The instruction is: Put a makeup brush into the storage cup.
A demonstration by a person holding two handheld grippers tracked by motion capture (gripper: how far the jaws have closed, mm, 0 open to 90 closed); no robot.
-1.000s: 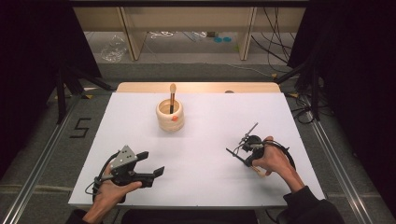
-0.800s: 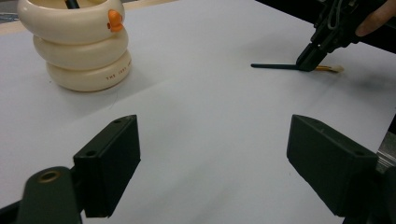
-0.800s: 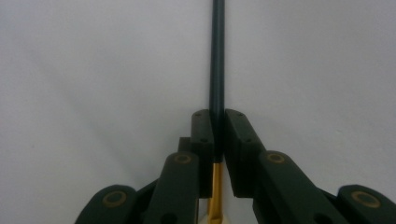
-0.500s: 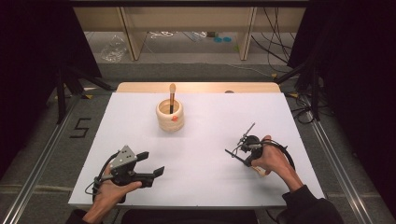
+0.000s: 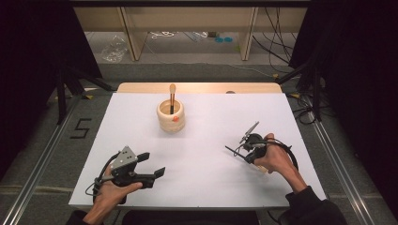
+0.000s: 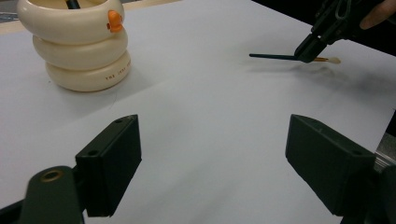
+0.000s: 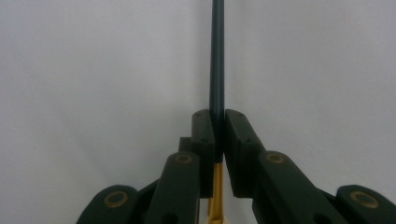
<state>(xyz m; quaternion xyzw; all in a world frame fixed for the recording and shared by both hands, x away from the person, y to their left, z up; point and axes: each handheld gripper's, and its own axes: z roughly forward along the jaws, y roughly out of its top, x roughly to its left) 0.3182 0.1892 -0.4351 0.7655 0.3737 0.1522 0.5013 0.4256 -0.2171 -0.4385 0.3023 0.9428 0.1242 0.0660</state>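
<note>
The desk (image 5: 206, 140) was viewed from above and from the person's side, facing forward and down. From the left gripper (image 6: 210, 154), the white surface was seen low and close, with the cream holder (image 6: 74, 44) at upper left, shared with the high view. From the right gripper (image 7: 218, 135), the surface was seen at very close range.

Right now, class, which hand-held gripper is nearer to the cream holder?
Left, by a small margin. The left hand-held gripper sits below-left of the cream holder; the right hand-held gripper, clamping a brush, sits farther right.
</note>
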